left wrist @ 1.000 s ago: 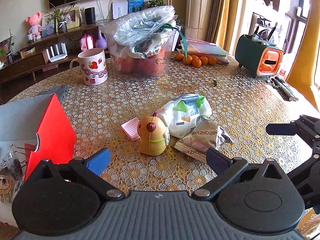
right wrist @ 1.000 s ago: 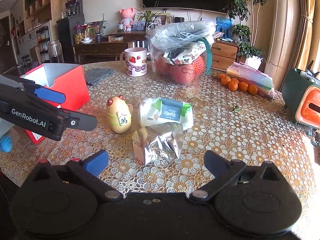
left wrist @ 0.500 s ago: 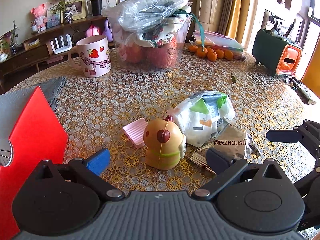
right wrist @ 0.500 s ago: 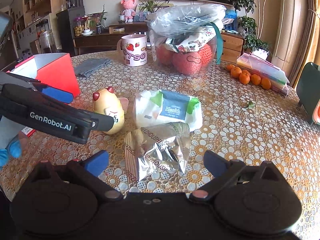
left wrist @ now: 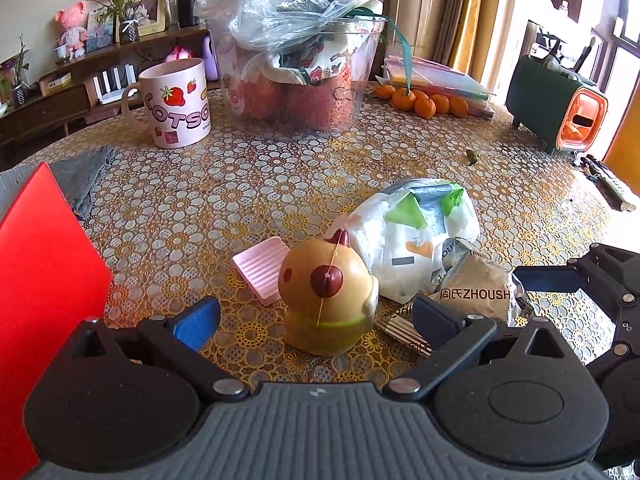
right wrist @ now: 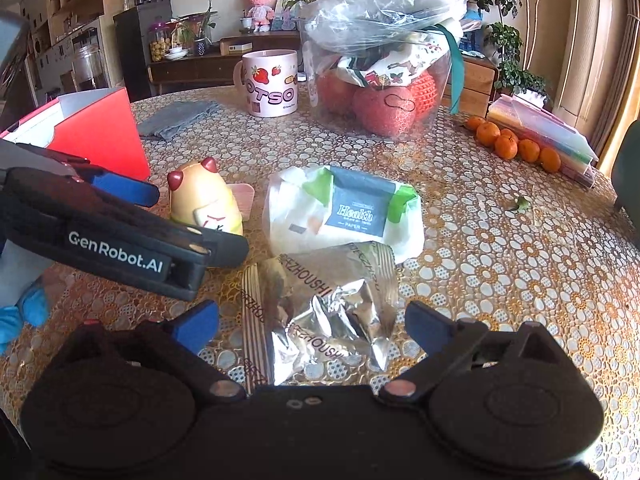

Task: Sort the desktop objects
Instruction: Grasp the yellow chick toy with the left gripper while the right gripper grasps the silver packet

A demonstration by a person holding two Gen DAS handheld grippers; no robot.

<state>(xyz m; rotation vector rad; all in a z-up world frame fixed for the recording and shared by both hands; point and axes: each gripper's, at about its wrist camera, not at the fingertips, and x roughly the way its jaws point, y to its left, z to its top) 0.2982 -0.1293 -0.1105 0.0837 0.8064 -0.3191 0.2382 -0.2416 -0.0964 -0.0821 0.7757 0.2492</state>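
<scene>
One clear tub (left wrist: pixel 296 80) of bagged goods stands far ahead on the surface (left wrist: pixel 240 184); one tissue pack (right wrist: pixel 344 208), one foil packet (right wrist: pixel 332 312), one toy (left wrist: pixel 326 300) — each between or just ahead of the unclenched, empty left gripper (left wrist: pixel 316 316) and right gripper (right wrist: pixel 312 324).

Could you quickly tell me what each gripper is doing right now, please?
Left gripper: open, holding nothing, straddling the yellow toy.
Right gripper: open, holding nothing, over the foil packet.
</scene>
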